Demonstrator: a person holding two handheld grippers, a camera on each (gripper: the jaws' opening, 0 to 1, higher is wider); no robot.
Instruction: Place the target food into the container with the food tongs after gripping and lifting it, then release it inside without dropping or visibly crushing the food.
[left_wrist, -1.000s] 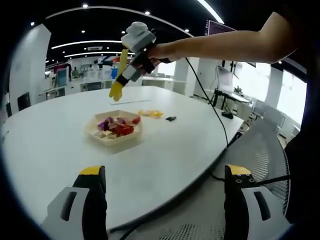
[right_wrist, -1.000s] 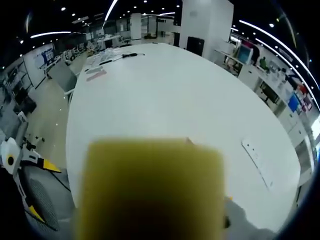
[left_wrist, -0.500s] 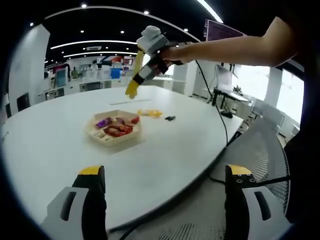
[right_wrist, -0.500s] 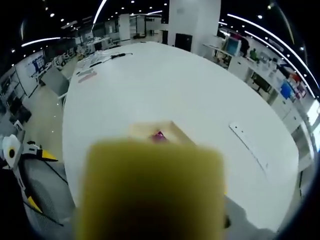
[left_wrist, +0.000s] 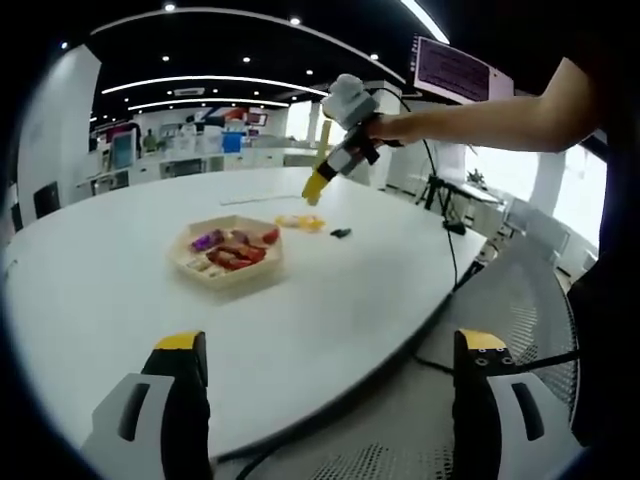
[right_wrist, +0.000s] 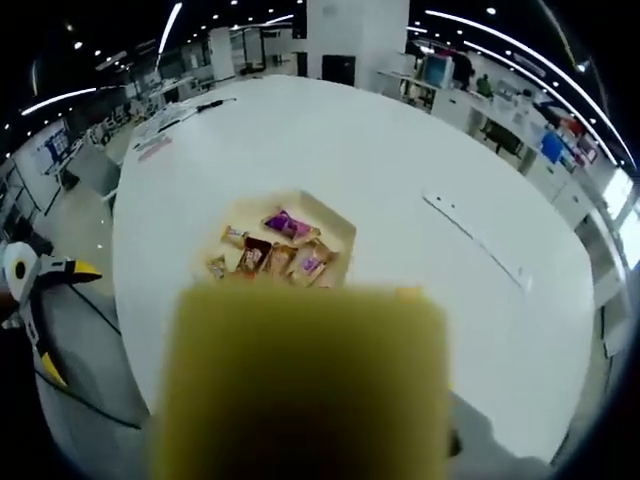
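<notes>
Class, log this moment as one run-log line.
right gripper: raised beside tray, holding yellow tongs | left gripper: open, idle | tray: packets inside

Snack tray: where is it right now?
In the left gripper view the snack tray sits on the white table, left of centre, with the small yellow item just beyond it. In the right gripper view it lies mid-table, above the blurred yellow block.

Bright ceiling strips (left_wrist: 215, 80) light my views evenly; table (right_wrist: 330, 150) glares white, edges bend, my tongs (right_wrist: 300, 385) blur up close.
</notes>
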